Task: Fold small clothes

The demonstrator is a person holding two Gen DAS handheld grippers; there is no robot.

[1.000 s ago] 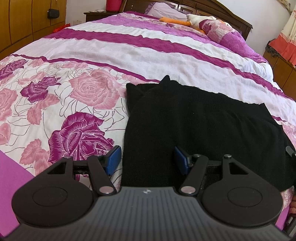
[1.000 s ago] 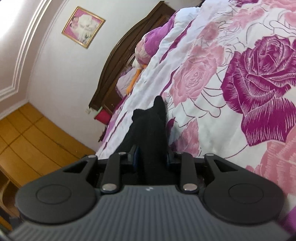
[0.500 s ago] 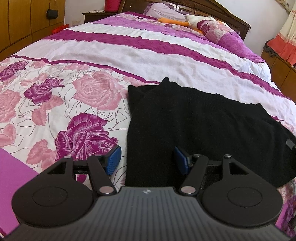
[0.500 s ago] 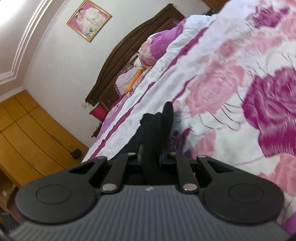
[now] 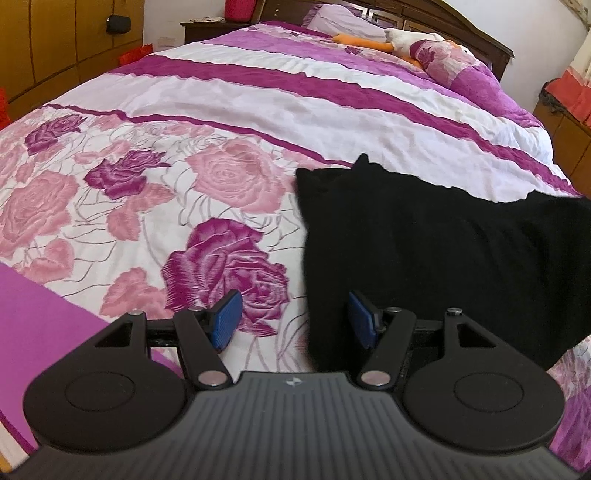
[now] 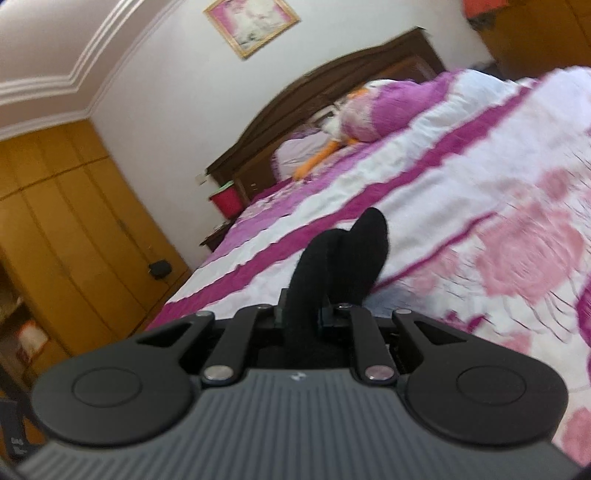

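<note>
Jaws of the right gripper are clamped on a black garment; the left gripper is held wide over its edge on the bed.

Dark headboard, yellow wardrobe

A bed with a rose-patterned purple and white bedspread, a stuffed duck toy near the dark wooden headboard, a framed picture above.
</note>
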